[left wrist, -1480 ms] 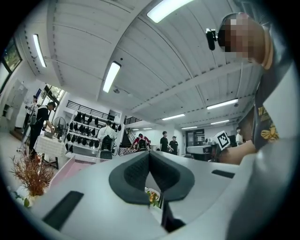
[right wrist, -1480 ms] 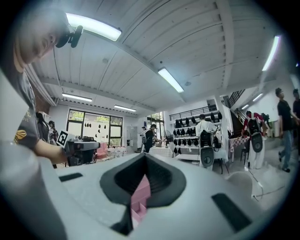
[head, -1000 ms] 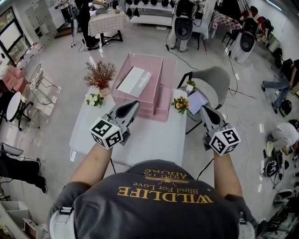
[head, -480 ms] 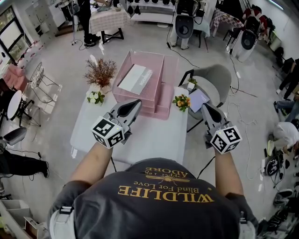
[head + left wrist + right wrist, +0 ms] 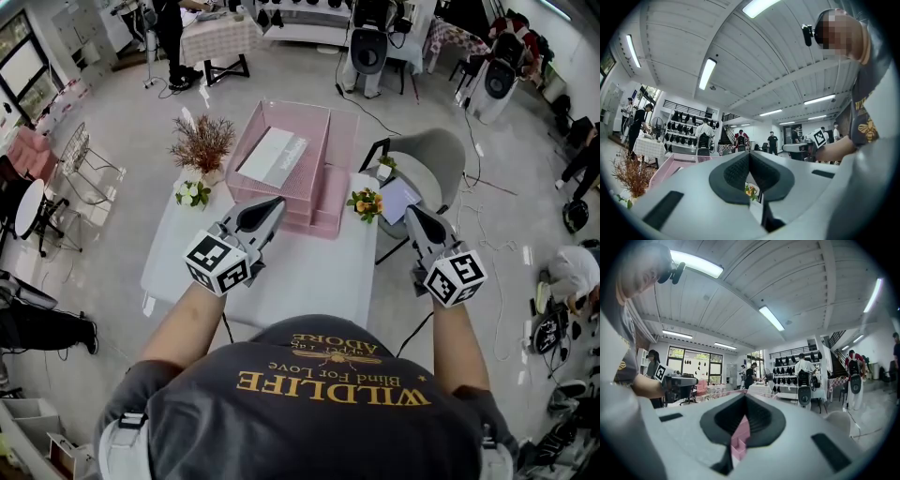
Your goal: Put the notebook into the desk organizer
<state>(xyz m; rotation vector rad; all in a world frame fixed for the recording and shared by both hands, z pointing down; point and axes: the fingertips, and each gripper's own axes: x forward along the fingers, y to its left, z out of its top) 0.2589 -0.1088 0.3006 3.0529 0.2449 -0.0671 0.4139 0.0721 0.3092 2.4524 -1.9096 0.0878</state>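
Two grippers hang level above the scene, one in each of the person's hands. The left gripper (image 5: 273, 205) sits over the near half of a white table (image 5: 309, 277). Its jaws are pressed together with nothing between them. In the left gripper view the dark pads (image 5: 736, 171) meet along a thin line, and a sliver of the orange flowers (image 5: 364, 203) shows below it. The right gripper (image 5: 412, 215) is likewise closed and empty. It is out past the table's right edge, near a grey chair (image 5: 427, 159).

The notebook (image 5: 272, 157), pale grey-white, lies flat in the top tray of the pink desk organizer (image 5: 323, 192). The organizer stands at the far end of the table, and the notebook is well apart from both grippers.

Left of the organizer stand a dried reddish plant (image 5: 202, 142) and a small bunch of white flowers (image 5: 192, 194). The orange flowers sit just to its right. A lilac sheet (image 5: 396, 200) rests on the chair seat.
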